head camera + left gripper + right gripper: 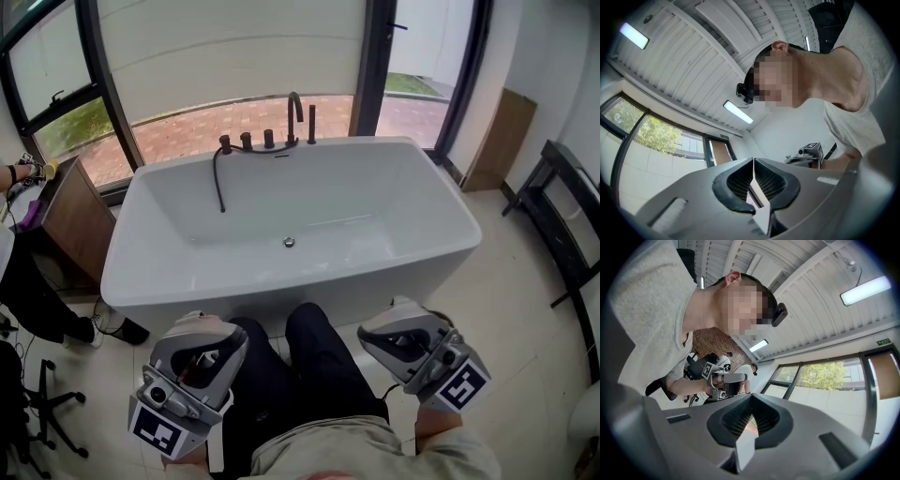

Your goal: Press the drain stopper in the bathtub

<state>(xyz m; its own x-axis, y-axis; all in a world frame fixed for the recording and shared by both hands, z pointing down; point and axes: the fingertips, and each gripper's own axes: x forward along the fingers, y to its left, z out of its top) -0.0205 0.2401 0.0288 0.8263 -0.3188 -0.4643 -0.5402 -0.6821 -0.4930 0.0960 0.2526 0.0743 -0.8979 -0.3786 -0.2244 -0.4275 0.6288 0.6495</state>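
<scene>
Hanging back at the tub (281,298), left claw (200,361) and right claw (410,345) both pinched closed, empty, up by the waist. Stopper (289,242) sits mid-floor, well apart. Pushed down already or not? Can't tell. Any press means a long reach down.

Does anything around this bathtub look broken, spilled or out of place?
Nothing looks damaged or spilled. The bathtub looks empty, with its drain stopper sitting in the middle of the floor. The only loose thing is the black hose, which dangles over the far rim into the tub.
</scene>
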